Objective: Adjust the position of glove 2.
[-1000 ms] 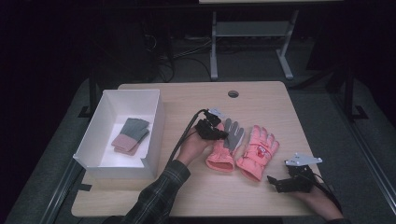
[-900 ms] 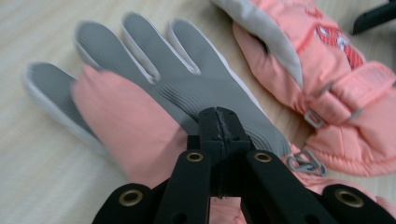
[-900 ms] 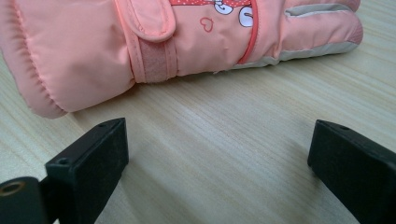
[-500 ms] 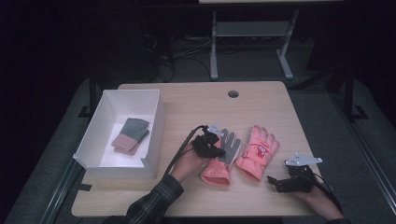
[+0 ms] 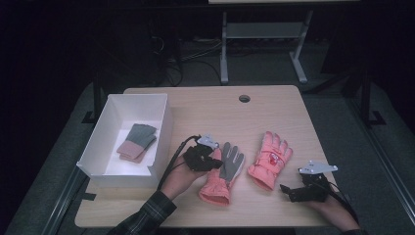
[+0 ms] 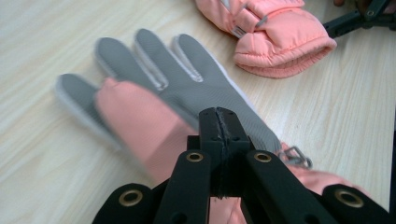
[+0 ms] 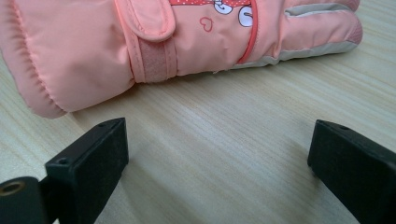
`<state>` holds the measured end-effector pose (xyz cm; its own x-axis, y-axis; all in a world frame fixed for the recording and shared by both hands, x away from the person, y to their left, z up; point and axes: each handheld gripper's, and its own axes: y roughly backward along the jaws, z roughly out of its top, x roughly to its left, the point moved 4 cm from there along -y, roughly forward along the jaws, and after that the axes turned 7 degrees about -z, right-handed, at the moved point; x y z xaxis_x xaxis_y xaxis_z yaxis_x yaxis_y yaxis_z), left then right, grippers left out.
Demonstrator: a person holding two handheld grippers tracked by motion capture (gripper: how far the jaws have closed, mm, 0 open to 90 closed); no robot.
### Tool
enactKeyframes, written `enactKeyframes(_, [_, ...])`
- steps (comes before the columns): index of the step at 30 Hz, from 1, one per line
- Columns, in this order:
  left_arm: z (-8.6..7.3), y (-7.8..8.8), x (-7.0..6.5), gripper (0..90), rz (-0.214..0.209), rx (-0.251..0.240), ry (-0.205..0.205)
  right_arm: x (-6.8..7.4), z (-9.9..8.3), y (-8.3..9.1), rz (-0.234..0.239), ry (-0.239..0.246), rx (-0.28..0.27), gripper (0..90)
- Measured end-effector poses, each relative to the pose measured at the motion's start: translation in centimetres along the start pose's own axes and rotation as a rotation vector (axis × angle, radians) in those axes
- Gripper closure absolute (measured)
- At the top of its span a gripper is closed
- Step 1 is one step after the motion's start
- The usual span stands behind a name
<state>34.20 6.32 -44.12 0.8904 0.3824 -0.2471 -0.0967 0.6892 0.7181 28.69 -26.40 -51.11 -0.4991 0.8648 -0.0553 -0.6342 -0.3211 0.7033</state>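
The left hand-held gripper (image 6: 218, 122) is pinching the near glove (image 6: 154, 98), its two black jaws pressed tight together on the fabric where the grey palm meets the salmon-pink thumb side. That glove is lying palm up on the desk (image 5: 205, 105), its grey fingers spreading away from the hand-held gripper and its pink padded cuff pointing back toward the person; a small metal clip is showing by the cuff. In the high view the glove is sitting just right of the white box (image 5: 161, 127).

The right hand-held gripper (image 7: 217, 158) is resting with its jaws standing wide apart, gripping nothing, bare wood between them. Just beyond it the second glove (image 7: 187, 37) is lying back up, salmon pink, with a strap across the wrist, a small heart print and pale trim along the fingers.
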Motion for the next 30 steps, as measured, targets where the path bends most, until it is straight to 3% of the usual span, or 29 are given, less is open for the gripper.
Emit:
enactKeyframes(5, [-3.2,0.9,-1.1,89.5,0.012,0.015,0.014,0.0,0.0,0.0,-0.001,-0.002,0.001,4.5])
enactKeyframes(8, [-4.3,1.1,-1.1,89.5,0.019,0.042,0.024,0.0,0.0,0.0,-0.001,-0.002,0.001,4.5])
enactKeyframes(13, [-5.9,0.9,-1.4,89.6,-0.026,0.058,0.055,0.0,0.0,0.0,-0.002,-0.001,0.000,4.5])
enactKeyframes(18, [-5.4,-0.1,-2.8,89.6,-0.078,0.075,0.009,0.0,0.0,0.0,-0.001,-0.002,0.000,4.5])
enactKeyframes(25, [-3.7,-2.8,-4.5,89.5,-0.134,0.064,-0.055,-0.3,-0.1,0.1,-0.013,-0.008,0.012,2.8])
enactKeyframes(30, [-3.4,-3.3,-4.4,88.5,-0.118,0.071,-0.076,-0.6,-0.1,0.3,-0.006,0.000,0.046,4.3])
